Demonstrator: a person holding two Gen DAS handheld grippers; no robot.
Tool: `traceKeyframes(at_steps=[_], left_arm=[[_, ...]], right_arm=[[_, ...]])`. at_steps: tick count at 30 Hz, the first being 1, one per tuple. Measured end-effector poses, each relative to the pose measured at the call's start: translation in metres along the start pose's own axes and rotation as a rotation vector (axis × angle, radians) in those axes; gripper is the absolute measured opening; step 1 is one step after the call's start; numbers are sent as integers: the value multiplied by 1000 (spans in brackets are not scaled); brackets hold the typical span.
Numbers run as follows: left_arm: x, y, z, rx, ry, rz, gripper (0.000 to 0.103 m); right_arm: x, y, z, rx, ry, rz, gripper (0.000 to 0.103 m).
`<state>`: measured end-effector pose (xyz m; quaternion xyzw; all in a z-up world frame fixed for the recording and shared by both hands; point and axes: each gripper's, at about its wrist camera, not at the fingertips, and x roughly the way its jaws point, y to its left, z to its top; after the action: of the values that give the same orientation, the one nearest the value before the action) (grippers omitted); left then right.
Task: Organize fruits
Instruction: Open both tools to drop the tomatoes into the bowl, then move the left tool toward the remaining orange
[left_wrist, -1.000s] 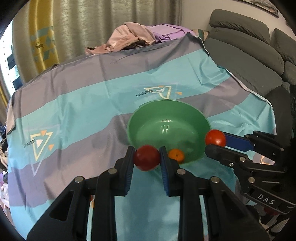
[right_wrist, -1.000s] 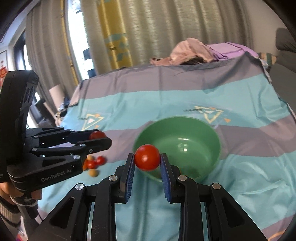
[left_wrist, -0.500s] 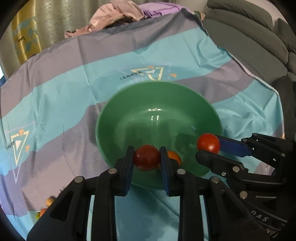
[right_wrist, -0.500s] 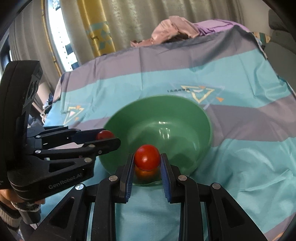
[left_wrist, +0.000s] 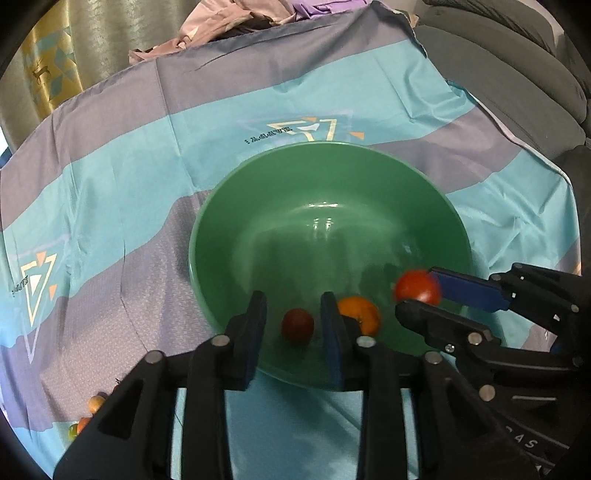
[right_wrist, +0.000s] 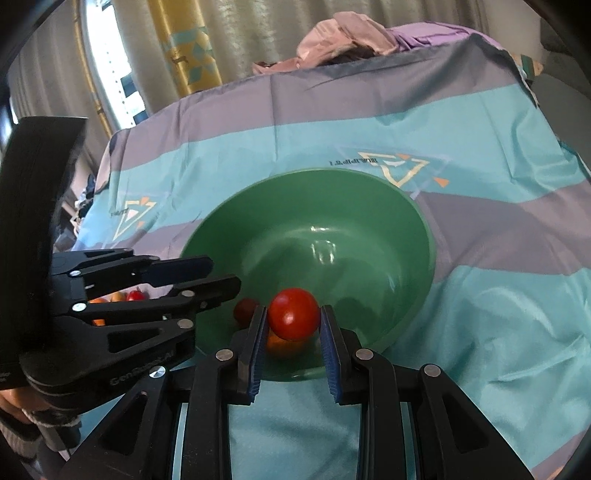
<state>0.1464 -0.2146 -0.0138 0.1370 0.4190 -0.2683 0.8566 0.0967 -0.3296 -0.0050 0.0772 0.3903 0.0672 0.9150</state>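
Fruits: a dark red tomato (left_wrist: 297, 325) and an orange fruit (left_wrist: 360, 314) lie at the near side of the green bowl (left_wrist: 258, 192), low in the middle of the frame; a brighter red tomato (right_wrist: 293, 314) is held over the bowl's near rim.
Bowl: sits on the striped teal and grey cloth (left_wrist: 122, 155) over the counter.
Left claw (left_wrist: 294, 326): spread, fingers apart either side of the dark tomato, not touching it.
Right claw (right_wrist: 293, 325): pinching the bright red tomato between its blue pads.
Left view only: the orange fruit in full, beside the right finger; loose small fruits (left_wrist: 86, 415) on the cloth at lower left; grey sofa cushions (left_wrist: 517, 74) at upper right.
Right view only: the orange fruit mostly hidden under the held tomato; a window (right_wrist: 110, 74) and yellow curtain (right_wrist: 184, 44) at upper left.
Writing: "GenRobot.AI" partly readable on the left claw's body (right_wrist: 140, 371); cloth print too blurred to read.
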Motion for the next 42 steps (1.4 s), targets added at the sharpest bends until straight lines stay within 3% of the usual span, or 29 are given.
traceKeyframes(at_steps=[1, 4, 13, 23, 30, 37, 42], left_arm=[[-2, 0, 0, 0, -6, -5, 45], [-12, 3, -1, -3, -36, -19, 54], [-59, 31, -16, -73, -100, -16, 69], [-125, 89, -85, -223, -139, 83, 70], [-153, 128, -143, -341, -110, 181, 69], [-161, 144, -194, -410, -72, 193, 69], [-154, 149, -212, -434, -46, 159, 69]], right_arm=[[-1, 0, 0, 4, -3, 4, 29], [-5, -3, 0, 11, -15, 10, 29], [-38, -5, -4, 30, -76, -1, 29], [-67, 19, -17, 6, -103, 25, 30], [-70, 50, -27, -55, -83, 67, 30], [-56, 88, -41, -131, -24, 123, 30], [-43, 117, -54, -188, 28, 163, 30]])
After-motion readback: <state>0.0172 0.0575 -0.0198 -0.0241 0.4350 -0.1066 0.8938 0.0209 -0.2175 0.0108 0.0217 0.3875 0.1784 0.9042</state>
